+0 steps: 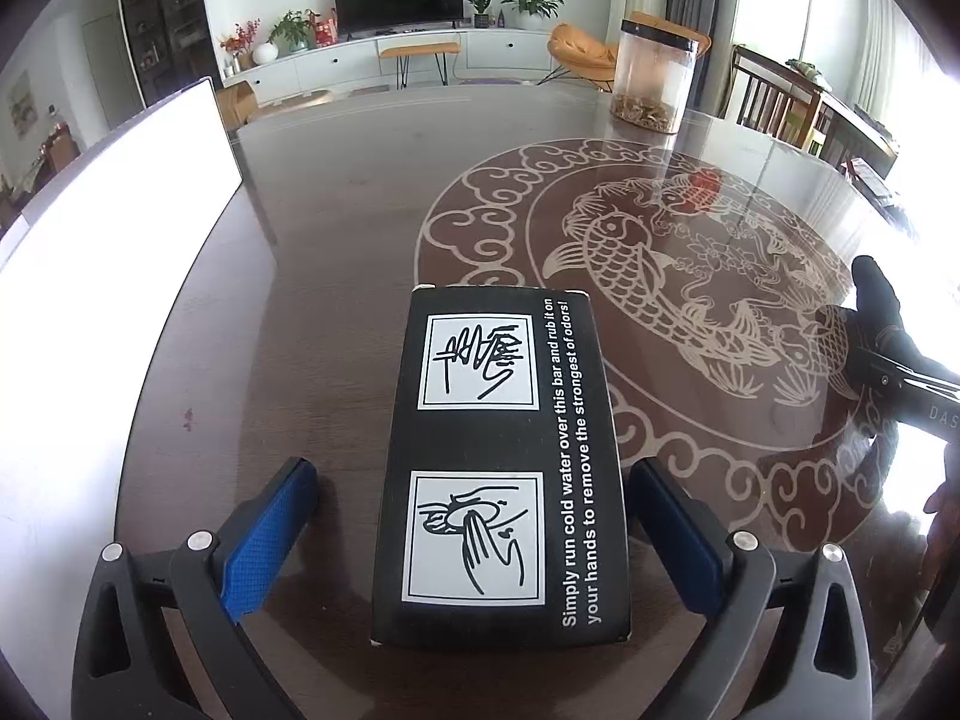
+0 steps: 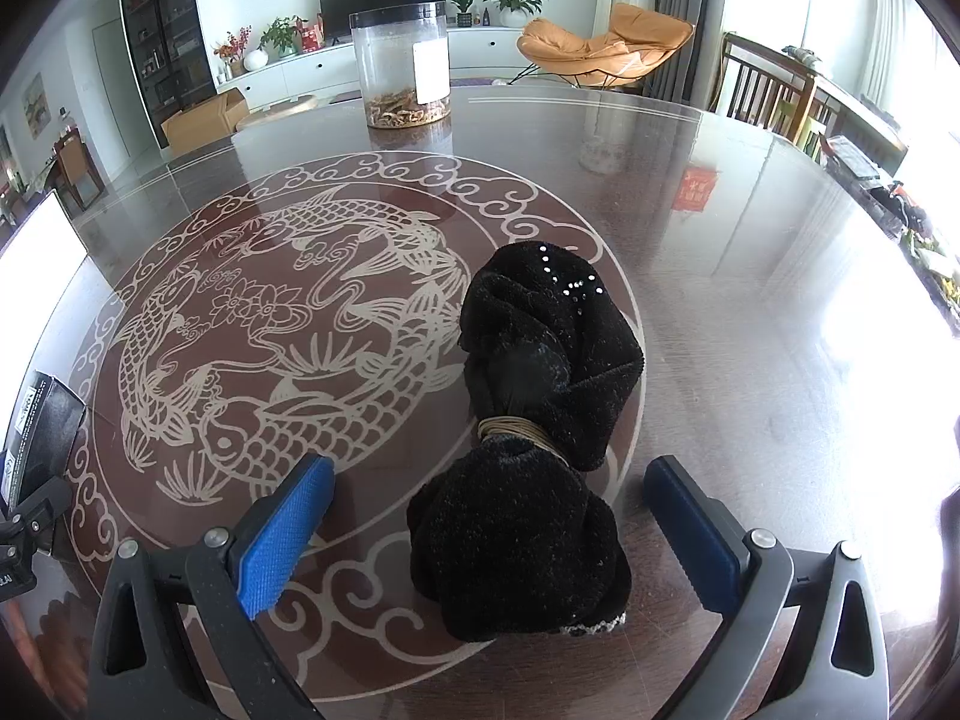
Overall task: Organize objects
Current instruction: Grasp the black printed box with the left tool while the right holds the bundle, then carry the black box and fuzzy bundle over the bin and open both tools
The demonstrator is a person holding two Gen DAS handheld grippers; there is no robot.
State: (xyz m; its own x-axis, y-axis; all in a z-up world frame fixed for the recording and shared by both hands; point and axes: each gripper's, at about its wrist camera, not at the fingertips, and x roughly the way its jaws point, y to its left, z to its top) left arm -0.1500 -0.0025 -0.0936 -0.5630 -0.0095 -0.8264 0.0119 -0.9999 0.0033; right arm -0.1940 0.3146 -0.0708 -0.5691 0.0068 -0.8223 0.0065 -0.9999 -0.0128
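Note:
A black cardboard box (image 1: 501, 468) with white hand-washing drawings and white text lies flat on the dark table, between the blue-padded fingers of my left gripper (image 1: 474, 510). The jaws are open, with a gap on each side of the box. A black fuzzy cloth bundle (image 2: 534, 438), tied in the middle with a tan band, lies on the table between the fingers of my right gripper (image 2: 489, 516). Those jaws are open too and do not touch it. The box's edge also shows at the far left of the right wrist view (image 2: 42, 426).
The round table (image 1: 336, 276) has a glass top with a pale fish pattern. A clear plastic jar (image 2: 405, 63) with brown bits at its bottom stands at the far side. A bright white panel (image 1: 108, 228) stands at the left. Wooden chairs (image 2: 774, 96) stand at the right.

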